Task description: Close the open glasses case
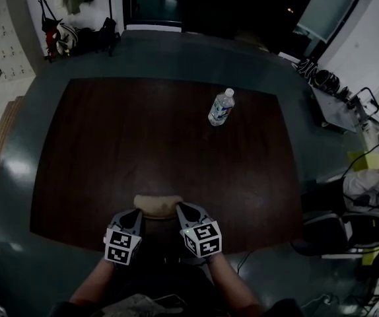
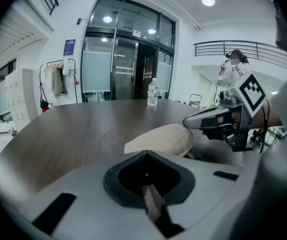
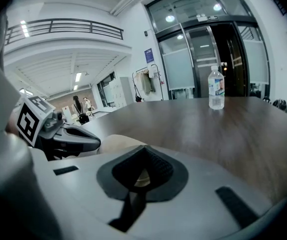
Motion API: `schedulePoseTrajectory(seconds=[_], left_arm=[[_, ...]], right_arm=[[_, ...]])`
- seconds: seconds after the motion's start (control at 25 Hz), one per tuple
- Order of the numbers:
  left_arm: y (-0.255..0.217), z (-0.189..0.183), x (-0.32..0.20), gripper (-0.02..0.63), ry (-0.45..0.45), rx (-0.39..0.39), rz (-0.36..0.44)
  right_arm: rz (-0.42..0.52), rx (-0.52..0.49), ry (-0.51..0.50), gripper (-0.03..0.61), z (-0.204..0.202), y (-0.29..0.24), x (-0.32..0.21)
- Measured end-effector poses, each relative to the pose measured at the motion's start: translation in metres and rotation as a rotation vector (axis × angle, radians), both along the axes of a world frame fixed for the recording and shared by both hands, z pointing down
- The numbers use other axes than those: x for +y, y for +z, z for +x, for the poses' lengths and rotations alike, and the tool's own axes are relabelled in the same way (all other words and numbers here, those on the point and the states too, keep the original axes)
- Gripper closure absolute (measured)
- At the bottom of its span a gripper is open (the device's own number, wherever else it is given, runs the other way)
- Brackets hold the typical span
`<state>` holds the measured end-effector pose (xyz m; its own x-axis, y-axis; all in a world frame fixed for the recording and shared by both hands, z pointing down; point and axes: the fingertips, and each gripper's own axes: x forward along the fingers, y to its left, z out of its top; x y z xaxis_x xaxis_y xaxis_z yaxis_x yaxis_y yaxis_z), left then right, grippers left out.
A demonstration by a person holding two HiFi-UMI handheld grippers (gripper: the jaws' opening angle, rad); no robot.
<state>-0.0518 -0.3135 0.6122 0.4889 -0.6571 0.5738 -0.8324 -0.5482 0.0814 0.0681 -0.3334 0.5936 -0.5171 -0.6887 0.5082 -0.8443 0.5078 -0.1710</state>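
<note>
A tan glasses case (image 1: 158,205) lies near the front edge of the dark wooden table (image 1: 137,137), its lid down as far as I can tell. My left gripper (image 1: 137,212) sits at its left end and my right gripper (image 1: 180,207) at its right end, both tips touching or almost touching it. In the left gripper view the case (image 2: 161,140) lies just beyond my shut jaws (image 2: 146,153), with the right gripper (image 2: 187,122) resting over its far end. In the right gripper view the jaws (image 3: 144,148) are shut, the case (image 3: 114,143) shows beyond them, and the left gripper (image 3: 97,143) is opposite.
A clear water bottle (image 1: 221,107) stands upright on the far right of the table, well away from the case. A chair (image 1: 328,233) and cables are on the floor to the right. A person (image 2: 233,69) stands far off by a railing.
</note>
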Motion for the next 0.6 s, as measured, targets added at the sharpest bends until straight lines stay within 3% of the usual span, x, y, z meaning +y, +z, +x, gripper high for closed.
schedulePoseTrajectory(seconds=[0.2,0.6], left_arm=[[-0.001,-0.003,0.005,0.607,-0.013,-0.043,0.007],[-0.044,0.008,0.038,0.607,-0.137,0.044,0.091]], right_arm=[[-0.003,0.026,-0.004,0.589,0.007,-0.006,0.005],[0.033,-0.077,0.014,0.589,0.039,-0.034,0.042]])
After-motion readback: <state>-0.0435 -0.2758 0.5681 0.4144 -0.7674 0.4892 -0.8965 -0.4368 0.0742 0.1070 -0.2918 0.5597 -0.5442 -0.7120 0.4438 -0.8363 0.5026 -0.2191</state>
